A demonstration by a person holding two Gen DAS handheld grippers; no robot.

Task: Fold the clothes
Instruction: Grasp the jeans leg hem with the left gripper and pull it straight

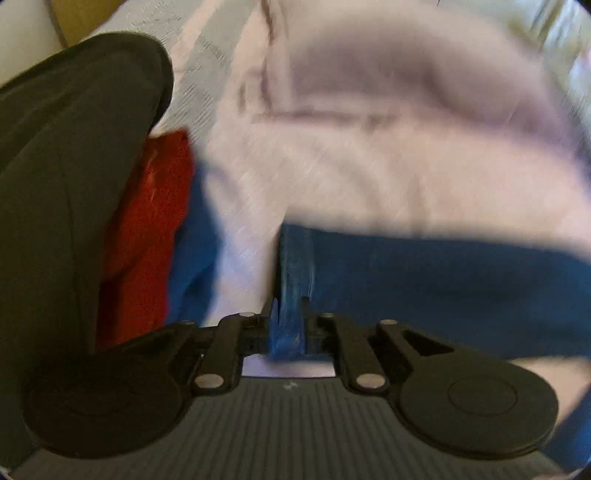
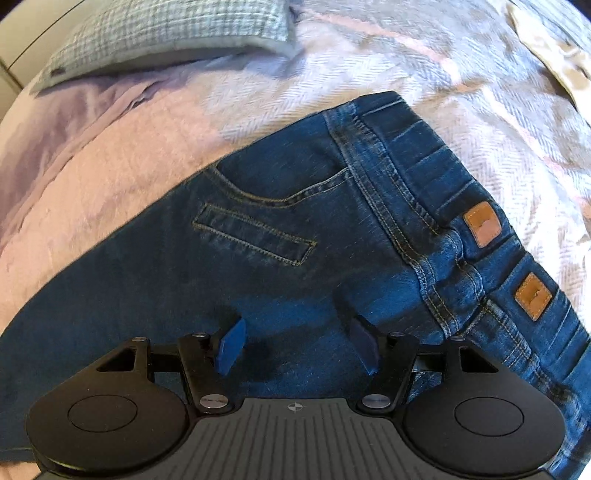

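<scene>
1. Pale lilac herringbone bedding (image 2: 122, 155) covers the bed on which the work is laid out; a grey checked pillow (image 2: 166, 33) lies beyond the dark blue denim jeans (image 2: 258, 229), towards the head of the bed.
2. The jeans are spread flat on the bed, waistband and two tan leather patches (image 2: 482, 224) to the right of the pocket welt, the legs running off towards the lower left of the right wrist view.
3. The right gripper (image 2: 299, 345) hovers just above the seat of the jeans with its blue fingers (image 2: 231, 347) spread apart and nothing between them.
4. The left gripper (image 1: 290, 325) is clamped on a fold of the same blue denim, which rises straight ahead from its fingers (image 1: 275, 328); this view is blurred.
5. To the left of the jeans in the left wrist view, a red knitted garment (image 1: 147, 236) and a black garment (image 1: 66, 166) are seen.
6. The long axis of the jeans appears to run from the waistband down-left, across both grippers; the left one already holds cloth, while the right one is nearer the waistband.
7. Whether a fold is being carried over or laid down cannot be settled from these views.
</scene>
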